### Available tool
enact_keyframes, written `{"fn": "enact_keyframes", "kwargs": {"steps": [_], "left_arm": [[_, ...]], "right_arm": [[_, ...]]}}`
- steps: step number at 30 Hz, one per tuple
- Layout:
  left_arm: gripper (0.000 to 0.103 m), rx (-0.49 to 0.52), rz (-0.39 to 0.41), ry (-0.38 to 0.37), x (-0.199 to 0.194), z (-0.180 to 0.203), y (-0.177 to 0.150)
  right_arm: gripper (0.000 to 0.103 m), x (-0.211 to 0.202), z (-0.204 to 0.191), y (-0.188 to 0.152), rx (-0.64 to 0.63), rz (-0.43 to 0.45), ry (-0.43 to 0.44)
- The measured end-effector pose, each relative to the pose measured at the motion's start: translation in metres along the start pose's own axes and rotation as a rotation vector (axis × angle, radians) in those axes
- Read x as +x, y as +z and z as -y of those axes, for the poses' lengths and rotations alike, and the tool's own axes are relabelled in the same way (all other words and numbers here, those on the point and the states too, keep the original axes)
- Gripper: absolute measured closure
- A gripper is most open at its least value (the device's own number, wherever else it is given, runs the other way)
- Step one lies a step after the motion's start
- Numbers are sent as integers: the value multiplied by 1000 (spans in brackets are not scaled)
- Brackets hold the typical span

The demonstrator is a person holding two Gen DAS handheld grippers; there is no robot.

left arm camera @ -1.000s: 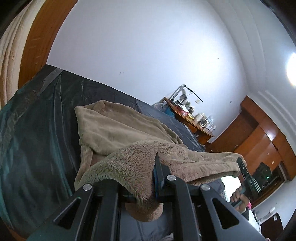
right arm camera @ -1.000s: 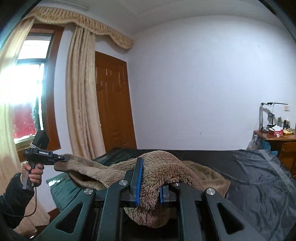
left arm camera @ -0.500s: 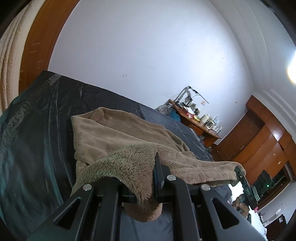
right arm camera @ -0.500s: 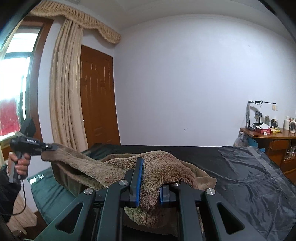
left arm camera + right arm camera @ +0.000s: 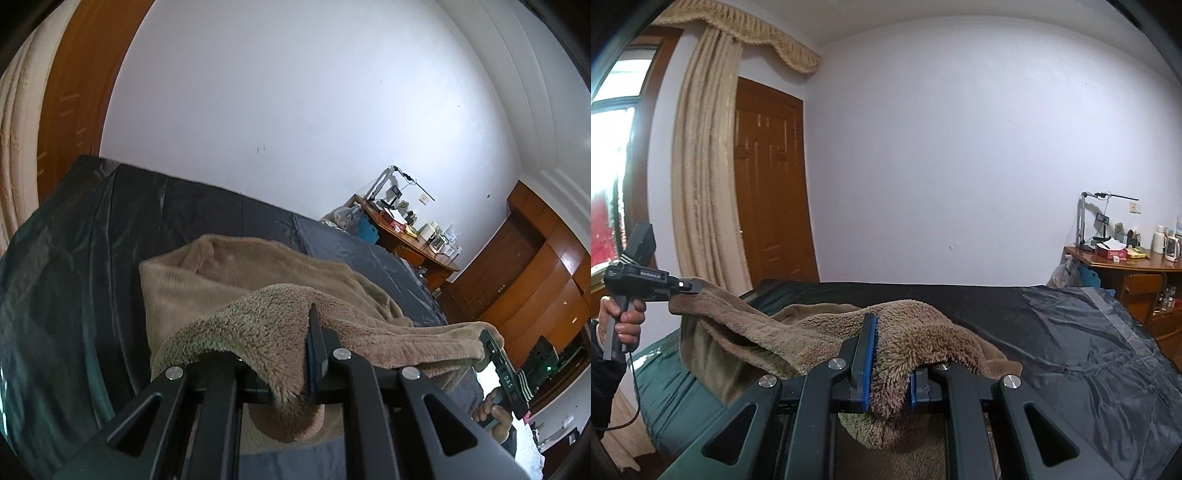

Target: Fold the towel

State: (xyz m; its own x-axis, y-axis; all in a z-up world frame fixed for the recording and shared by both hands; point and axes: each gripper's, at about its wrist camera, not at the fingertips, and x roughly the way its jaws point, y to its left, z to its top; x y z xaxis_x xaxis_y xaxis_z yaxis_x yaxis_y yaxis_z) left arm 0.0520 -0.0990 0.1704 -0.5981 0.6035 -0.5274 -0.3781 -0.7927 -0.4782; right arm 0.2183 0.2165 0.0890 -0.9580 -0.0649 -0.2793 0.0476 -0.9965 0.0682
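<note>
A fluffy brown towel lies partly on the dark bed sheet, with its near edge lifted. My left gripper is shut on one corner, and the pile hides its left finger. The edge runs rightward to my right gripper, held in a hand. In the right wrist view my right gripper is shut on the towel, which bulges between the blue pads. My left gripper pinches the far corner at the left, held by a hand.
The dark sheet covers the bed as far as the white wall. A wooden desk with a lamp and bottles stands at the right. A door, a beige curtain and a window are at the left, and a wooden wardrobe is further right.
Both grippers have moved forward over the bed with the towel edge still stretched between them. More of the sheet and the desk shows in both views.
</note>
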Motion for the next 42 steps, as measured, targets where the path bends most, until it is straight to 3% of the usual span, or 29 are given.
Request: {"fn": "enact_keyframes", "kwargs": {"steps": [5, 12, 22, 26, 33, 38, 42], "left_arm": [[90, -4, 6, 26, 25, -4, 26], [90, -81, -47, 40, 72, -25, 48], [90, -171, -197, 115, 156, -57, 58], [90, -225, -212, 98, 171, -69, 67], [89, -286, -249, 137, 208, -86, 76], [83, -348, -340, 139, 238, -108, 63], [61, -411, -321, 56, 236, -115, 66]], "right_arm": [[88, 33, 6, 17, 10, -24, -29], [88, 88, 24, 30, 69, -86, -64], [88, 170, 47, 10, 107, -266, -125], [88, 189, 61, 8, 142, -305, -126], [88, 234, 69, 9, 162, -381, -152], [85, 265, 85, -14, 260, -490, -136], [75, 270, 91, -23, 278, -520, -109]]}}
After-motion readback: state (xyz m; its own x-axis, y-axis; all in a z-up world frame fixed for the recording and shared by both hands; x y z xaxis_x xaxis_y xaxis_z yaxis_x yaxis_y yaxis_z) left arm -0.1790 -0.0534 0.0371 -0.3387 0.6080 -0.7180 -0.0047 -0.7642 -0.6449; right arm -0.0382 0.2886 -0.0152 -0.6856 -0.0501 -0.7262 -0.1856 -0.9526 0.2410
